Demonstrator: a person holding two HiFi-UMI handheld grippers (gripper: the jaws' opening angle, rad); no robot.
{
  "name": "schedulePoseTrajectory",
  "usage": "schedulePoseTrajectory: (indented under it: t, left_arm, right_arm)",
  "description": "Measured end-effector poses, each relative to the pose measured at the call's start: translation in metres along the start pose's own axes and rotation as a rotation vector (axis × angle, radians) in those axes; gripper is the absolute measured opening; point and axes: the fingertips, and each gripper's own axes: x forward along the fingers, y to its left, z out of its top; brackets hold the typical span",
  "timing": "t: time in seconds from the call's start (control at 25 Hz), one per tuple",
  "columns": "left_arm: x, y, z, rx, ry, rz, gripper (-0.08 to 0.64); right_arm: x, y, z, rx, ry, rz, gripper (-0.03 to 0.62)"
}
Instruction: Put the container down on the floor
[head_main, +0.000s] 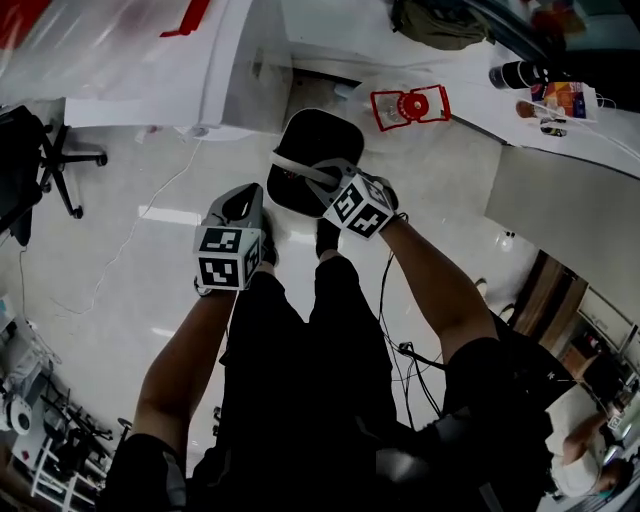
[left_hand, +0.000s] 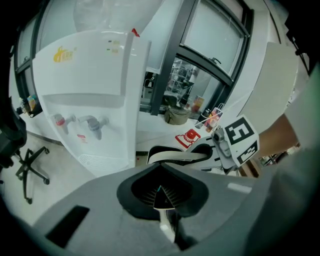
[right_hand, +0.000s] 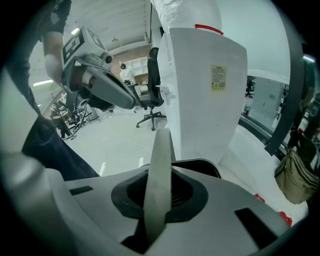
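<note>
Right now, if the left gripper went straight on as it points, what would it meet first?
Most likely the black container hanging by its white handle from the right gripper: it shows directly ahead of the left gripper in that gripper's view. Depth is unclear, so it might miss.

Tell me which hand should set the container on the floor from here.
Right. The right tool is shut on the pale handle of the container and carries it above the floor. The left tool is off to the side, holding nothing and not touching the container.
</note>
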Motion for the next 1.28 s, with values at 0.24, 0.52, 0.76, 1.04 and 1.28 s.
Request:
schedulePoseTrajectory:
  t: [0.24,0.52,0.76,1.04,1.28]
  left_arm:
    - [0.039,0.008,-0.024,-0.02,0.03,0.007,0.005]
    - [0.079,0.012,-0.047,-0.073,0.046,-0.008,0.005]
    - [0.115,0.025,-0.075,-0.101,0.087,0.003,0.005]
    - [0.15,0.039,-0.096,-0.089,0.121,-0.002,0.005]
    - [0.178,0.049,-0.106,-0.083,0.127,-0.005,0.006]
  right_arm:
    - [0.039,-0.01,-0.029,-0.043,0.02,0.03,0.037]
    - [0.076,-0.019,-0.063,-0.059,0.034,0.046,0.037]
    - [0.103,-0.033,-0.09,-0.046,0.034,0.043,0.037]
    - [0.137,-0.047,-0.113,-0.059,0.041,0.056,0.037]
    - [0.165,-0.055,-0.134,-0.073,0.056,0.06,0.037]
